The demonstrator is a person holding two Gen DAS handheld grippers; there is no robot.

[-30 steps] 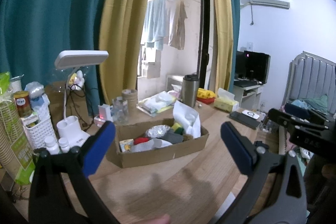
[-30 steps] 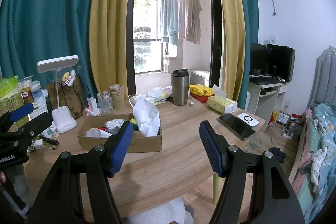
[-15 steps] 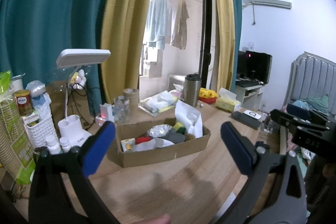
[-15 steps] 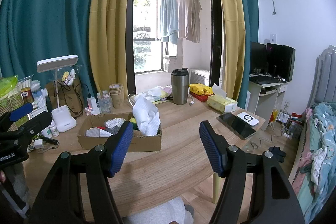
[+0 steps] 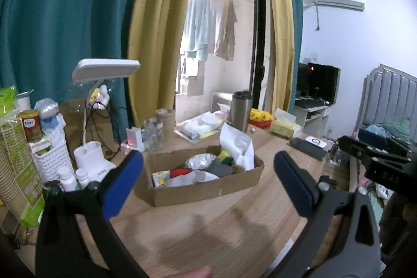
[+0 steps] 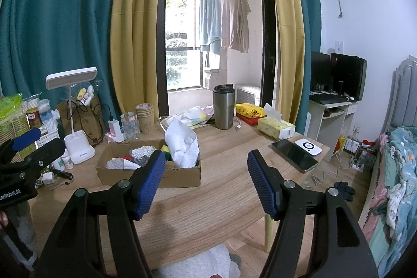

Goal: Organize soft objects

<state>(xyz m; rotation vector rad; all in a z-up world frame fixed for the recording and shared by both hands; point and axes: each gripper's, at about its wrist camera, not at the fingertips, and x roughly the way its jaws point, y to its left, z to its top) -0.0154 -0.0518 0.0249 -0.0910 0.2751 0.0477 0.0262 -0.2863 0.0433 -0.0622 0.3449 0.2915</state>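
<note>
We hold both grippers above the near edge of the table, and the box of soft things sits ahead of us on the wood, well apart from either set of fingers. From the left gripper the box lies straight ahead, framed between the two blue pads; from the right gripper the box lies ahead and off to the left. Its long axis runs across our view, left to right. We judge the left hand better lined up for a straight reach forward and down into it. Inside we see a white paper bag standing at the right end, with a grey cloth, a red piece and a yellow sponge lying beside it. Both grippers stand spread wide, the left wider, with nothing between the pads and touching nothing.
</note>
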